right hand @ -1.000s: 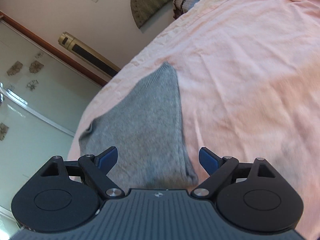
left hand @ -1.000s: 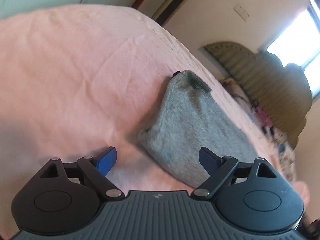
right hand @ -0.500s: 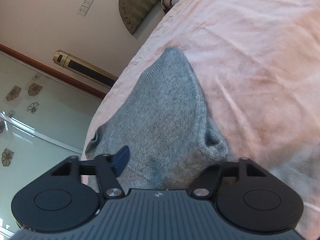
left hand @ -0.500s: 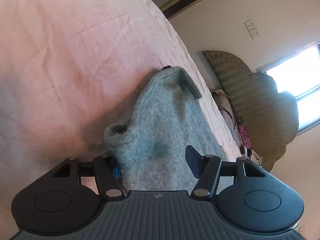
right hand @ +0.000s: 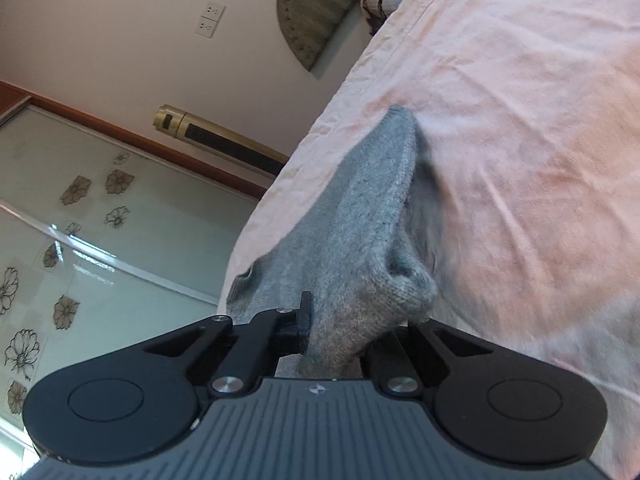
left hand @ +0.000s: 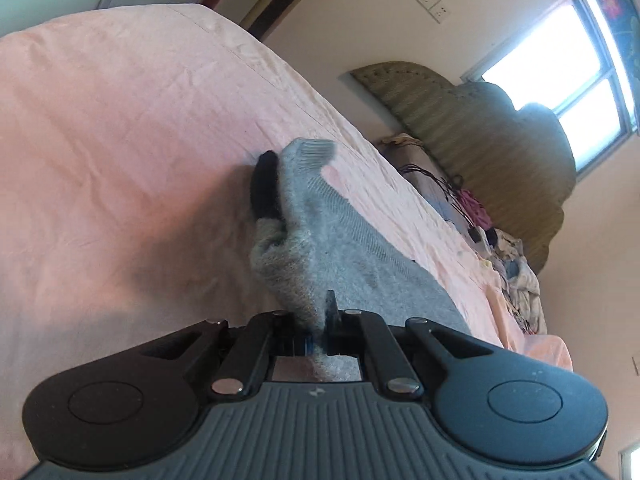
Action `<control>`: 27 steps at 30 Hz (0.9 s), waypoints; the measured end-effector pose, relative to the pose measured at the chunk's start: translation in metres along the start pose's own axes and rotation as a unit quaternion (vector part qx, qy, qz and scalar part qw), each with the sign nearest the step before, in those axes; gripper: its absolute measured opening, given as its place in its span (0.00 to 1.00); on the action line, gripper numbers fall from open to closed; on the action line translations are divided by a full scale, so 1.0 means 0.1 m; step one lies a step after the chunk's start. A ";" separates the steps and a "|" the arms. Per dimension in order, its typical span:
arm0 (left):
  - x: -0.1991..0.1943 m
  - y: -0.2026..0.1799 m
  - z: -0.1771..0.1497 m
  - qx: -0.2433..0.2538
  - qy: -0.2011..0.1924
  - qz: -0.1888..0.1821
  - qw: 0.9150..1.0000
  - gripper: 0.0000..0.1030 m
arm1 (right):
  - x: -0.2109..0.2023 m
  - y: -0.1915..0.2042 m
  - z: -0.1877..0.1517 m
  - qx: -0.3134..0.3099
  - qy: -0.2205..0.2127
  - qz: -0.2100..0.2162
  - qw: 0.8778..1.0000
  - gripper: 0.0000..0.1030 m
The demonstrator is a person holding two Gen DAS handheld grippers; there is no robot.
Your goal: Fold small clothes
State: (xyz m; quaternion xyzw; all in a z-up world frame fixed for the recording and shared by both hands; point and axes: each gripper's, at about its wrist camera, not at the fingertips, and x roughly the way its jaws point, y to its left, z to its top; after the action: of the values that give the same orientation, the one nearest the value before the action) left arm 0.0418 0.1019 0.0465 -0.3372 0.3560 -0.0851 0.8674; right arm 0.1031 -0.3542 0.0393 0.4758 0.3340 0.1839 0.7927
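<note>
On the pink bed (left hand: 132, 148) lies the grey knit garment (left hand: 360, 248), its near corners bunched up. Left tongs (left hand: 318, 338) and right tongs (right hand: 334, 338) have just closed, each clamped on a corner. If either bite is shallow, the knit could slip out during the fold. A black piece (left hand: 264, 188) under the far edge is perhaps a lining; I cannot tell.
</note>
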 end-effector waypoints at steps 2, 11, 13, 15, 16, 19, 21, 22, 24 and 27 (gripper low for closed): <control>-0.17 0.09 -0.20 0.008 0.020 0.010 1.000 0.04 | -0.20 -0.04 -0.11 -0.006 0.013 -0.004 1.000 0.11; -0.56 0.40 -0.18 0.050 -0.007 0.095 0.994 0.58 | -0.95 -0.32 -0.36 -0.006 -0.015 -0.108 0.994 0.56; -0.46 0.27 0.11 0.072 -0.060 0.098 0.991 0.78 | -0.98 -0.19 -0.14 -0.030 -0.046 -0.102 0.993 0.63; -0.16 0.10 0.40 0.103 -0.071 0.101 0.987 0.78 | -0.81 -0.09 0.14 -0.057 -0.043 -0.099 0.993 0.63; 0.06 0.00 0.54 0.116 -0.065 0.095 0.987 0.78 | -0.67 -0.04 0.27 -0.073 -0.041 -0.100 0.991 0.63; 0.76 -0.22 0.78 0.157 -0.030 0.126 0.979 0.77 | -0.15 0.04 0.62 -0.115 -0.027 -0.118 0.986 0.64; 1.15 -0.32 0.84 0.194 0.004 0.145 0.970 0.72 | 0.22 0.08 0.81 -0.138 -0.013 -0.144 0.980 0.64; 1.33 -0.36 0.84 0.210 0.022 0.160 0.964 0.65 | 0.37 0.10 0.88 -0.151 -0.003 -0.153 0.977 0.64; 1.54 -0.39 0.78 0.236 0.045 0.174 0.955 0.57 | 0.67 0.12 0.98 -0.176 0.021 -0.176 0.968 0.64; 1.60 -0.44 0.68 0.269 0.042 0.169 0.947 0.21 | 1.00 0.07 1.07 -0.185 0.059 -0.188 0.963 0.64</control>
State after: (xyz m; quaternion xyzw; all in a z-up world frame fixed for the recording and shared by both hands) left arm 0.2086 0.0419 0.0204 -0.0220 0.4081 -0.0440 0.9116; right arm 0.2499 -0.3577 0.0445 0.2385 0.4233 0.1179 0.8660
